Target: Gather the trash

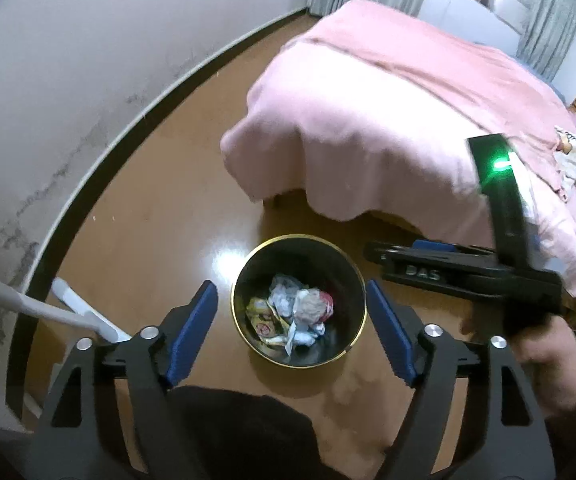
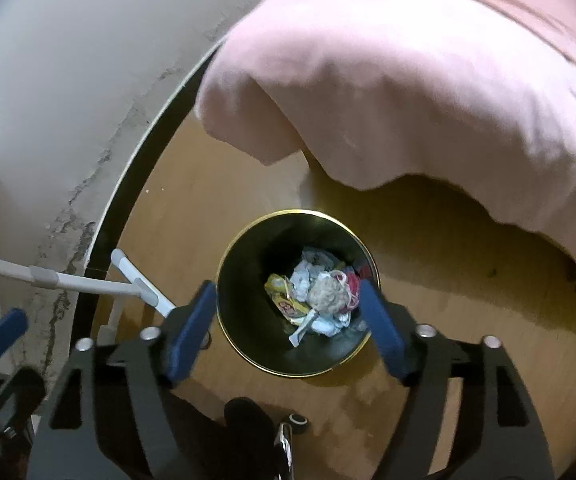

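Wooden flooring (image 1: 159, 184) runs under everything you see, bounded by a pale, stained wall (image 1: 67, 80) with a dark baseboard. Largest on it is the bed under a pink blanket (image 1: 368, 112), whose edge hangs down just beyond the bin. Leaning at the wall is a white-handled tool (image 2: 87, 284), too partly seen to name.

Your trash bin (image 1: 243, 276), black with a gold rim, stands upright on the floor between the wall and the bed. Crumpled trash (image 1: 296, 312) lies at its bottom: white paper, a yellow wrapper, something red and a greyish wad.

Your left gripper (image 1: 292, 332) hangs above the bin with its blue pads spread wide and nothing between them. Your right gripper (image 2: 288, 328) likewise looks down into the bin, jaws wide apart and empty. From the left camera your right hand (image 1: 544, 356) shows, wrapped around its gripper's handle beside the bin.
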Tool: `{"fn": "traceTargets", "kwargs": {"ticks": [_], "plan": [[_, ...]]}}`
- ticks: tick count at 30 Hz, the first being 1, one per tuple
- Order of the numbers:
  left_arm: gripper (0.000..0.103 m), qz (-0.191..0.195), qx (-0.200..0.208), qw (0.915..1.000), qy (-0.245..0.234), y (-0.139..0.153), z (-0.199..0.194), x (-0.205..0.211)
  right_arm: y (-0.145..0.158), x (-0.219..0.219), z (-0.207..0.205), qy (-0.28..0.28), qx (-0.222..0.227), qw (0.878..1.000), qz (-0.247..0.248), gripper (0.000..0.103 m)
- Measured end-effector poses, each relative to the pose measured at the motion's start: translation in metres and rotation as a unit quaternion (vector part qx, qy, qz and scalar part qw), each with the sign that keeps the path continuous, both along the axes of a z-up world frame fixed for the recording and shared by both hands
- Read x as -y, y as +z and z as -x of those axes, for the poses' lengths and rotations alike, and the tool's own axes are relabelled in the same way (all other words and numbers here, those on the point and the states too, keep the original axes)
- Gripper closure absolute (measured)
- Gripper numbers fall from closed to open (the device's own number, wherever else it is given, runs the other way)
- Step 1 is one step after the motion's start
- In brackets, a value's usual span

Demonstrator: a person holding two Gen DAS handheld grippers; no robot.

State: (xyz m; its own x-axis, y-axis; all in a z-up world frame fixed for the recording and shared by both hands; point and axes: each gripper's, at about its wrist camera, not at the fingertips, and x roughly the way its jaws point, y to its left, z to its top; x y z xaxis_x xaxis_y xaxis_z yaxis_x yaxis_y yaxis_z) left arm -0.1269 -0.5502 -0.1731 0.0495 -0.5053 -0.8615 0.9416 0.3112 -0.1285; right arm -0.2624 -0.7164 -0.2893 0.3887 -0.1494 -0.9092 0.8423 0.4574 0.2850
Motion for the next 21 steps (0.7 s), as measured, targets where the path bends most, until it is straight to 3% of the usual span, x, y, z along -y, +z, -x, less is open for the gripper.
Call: {"fn": "traceTargets", "kwargs": {"ticks": [3,8,13,16,21], "plan": [[0.017,0.032,0.025,0.9991,0.004,0.041,-0.003,-0.028,0.032,-0.008,-0.008,0.018,0.009,0.999,0.039,0.019],[0.008,0.08,0.074,0.993,0.046,0.11,-0.028,-0.101,0.124,-0.043,-0.042,0.05,0.051,0.989,0.127,0.01],[0.007,0.091,0.119,0.9773,0.15,0.15,-0.078,-0.193,0.209,-0.122,-0.11,0.152,0.135,0.961,0.187,0.007],[0.007,0.083,0.145,0.9586,0.23,0.162,-0.108,-0.253,0.24,-0.18,-0.155,0.228,0.165,0.936,0.212,0.007],[0.007,0.066,0.183,0.906,0.376,0.178,-0.144,-0.365,0.267,-0.272,-0.216,0.34,0.204,0.89,0.224,0.007]]}}
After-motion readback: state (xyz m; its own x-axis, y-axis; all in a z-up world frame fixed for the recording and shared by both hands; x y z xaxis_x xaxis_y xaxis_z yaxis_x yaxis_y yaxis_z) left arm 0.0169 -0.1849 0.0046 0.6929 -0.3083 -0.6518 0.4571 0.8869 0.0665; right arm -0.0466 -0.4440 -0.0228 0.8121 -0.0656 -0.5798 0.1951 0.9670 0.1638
